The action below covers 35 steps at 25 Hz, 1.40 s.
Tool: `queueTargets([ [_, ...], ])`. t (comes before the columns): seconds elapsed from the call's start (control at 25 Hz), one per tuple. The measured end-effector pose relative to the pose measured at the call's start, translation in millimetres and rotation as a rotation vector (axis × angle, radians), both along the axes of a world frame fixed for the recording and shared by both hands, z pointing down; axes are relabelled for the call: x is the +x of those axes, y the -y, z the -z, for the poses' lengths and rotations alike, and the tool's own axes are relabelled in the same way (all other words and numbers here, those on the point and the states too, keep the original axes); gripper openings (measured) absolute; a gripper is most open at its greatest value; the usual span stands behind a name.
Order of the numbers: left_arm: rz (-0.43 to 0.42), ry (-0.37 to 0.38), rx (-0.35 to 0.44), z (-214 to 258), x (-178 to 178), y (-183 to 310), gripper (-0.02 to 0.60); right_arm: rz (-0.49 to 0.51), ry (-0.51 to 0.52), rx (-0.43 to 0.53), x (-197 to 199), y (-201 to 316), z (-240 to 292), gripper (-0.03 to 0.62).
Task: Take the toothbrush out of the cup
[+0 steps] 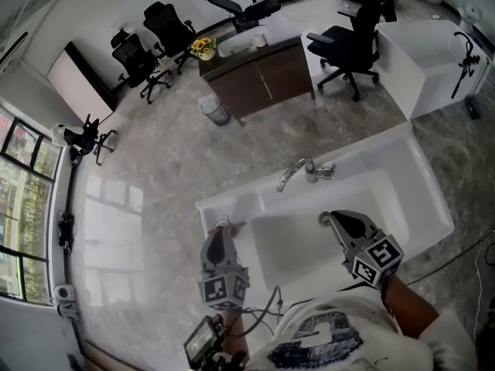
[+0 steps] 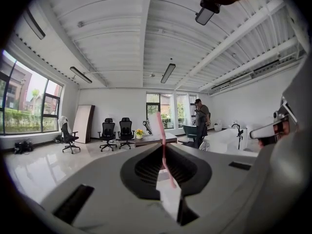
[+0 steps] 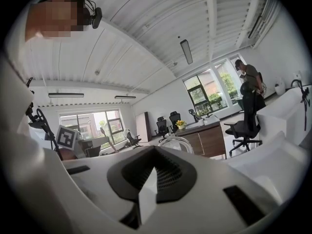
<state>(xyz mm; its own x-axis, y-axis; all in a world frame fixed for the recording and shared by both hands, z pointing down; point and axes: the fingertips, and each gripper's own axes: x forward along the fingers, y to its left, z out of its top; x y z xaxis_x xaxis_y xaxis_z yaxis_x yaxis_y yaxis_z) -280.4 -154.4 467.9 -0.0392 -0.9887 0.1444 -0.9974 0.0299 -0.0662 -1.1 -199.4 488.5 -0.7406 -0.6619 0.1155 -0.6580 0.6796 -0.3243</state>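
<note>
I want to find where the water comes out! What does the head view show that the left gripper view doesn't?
Only the head view: the white sink and its silver faucet, seen from above.
Only the left gripper view: the ceiling lights, and a close look at the pink toothbrush pinched in the left claw.
Both: the black office chairs and the yellow flowers.

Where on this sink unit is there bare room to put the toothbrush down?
Bare: the basin floor between the left gripper and the right gripper holding the cup, below the faucet, and the wide rim right of the basin. Crowded: the back ledge round the faucet, and the left corner ledge, where the left gripper's jaws hold the toothbrush.
</note>
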Motion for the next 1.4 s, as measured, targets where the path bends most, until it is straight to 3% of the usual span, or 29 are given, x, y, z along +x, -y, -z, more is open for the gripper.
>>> queueTargets([
  [1.4, -0.002, -0.018, -0.003, 0.0, 4.8, -0.5, 0.038, 0.006, -0.010, -0.019, 3.1, 0.9, -6.2, 0.000],
])
